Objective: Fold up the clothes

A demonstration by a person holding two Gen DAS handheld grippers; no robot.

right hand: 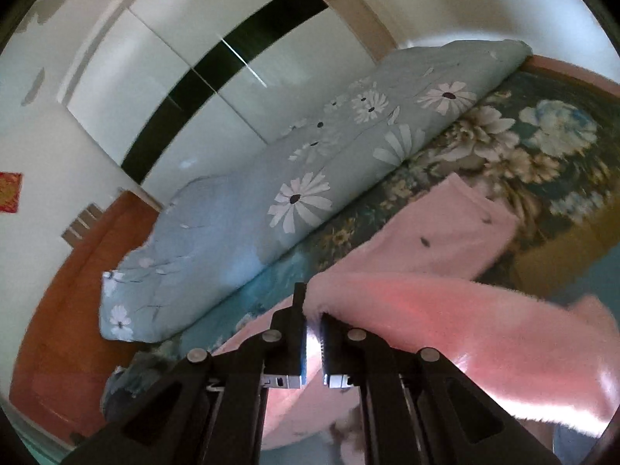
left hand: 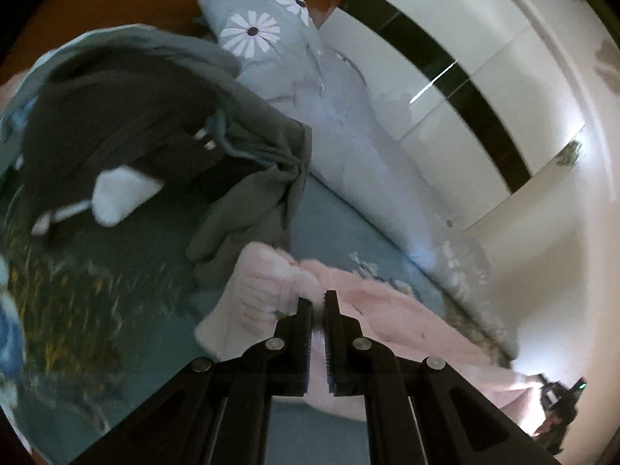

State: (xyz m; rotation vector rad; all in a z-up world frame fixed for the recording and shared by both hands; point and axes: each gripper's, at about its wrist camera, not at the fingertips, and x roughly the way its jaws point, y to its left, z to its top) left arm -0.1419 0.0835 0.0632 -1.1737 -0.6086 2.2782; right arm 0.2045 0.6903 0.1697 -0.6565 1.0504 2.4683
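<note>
A fluffy pink garment [left hand: 387, 321] lies on the floral bedsheet [left hand: 77, 298]. My left gripper [left hand: 318, 302] is shut on an edge of it, with pink fabric pinched between the black fingers [left hand: 304, 317]. In the right wrist view the same pink garment [right hand: 445, 240] is lifted off the bed and drapes over the right finger. My right gripper [right hand: 312, 310] is shut on its fluffy edge. The other gripper shows at the lower right of the left wrist view [left hand: 562, 399], holding the far end.
A pile of dark grey and teal clothes [left hand: 147, 124] lies on the bed at upper left. A rolled light-blue daisy-print quilt [right hand: 290, 178] runs along the bed's far side. A white wardrobe [right hand: 162, 62] and wooden bed frame [right hand: 58, 290] stand beyond.
</note>
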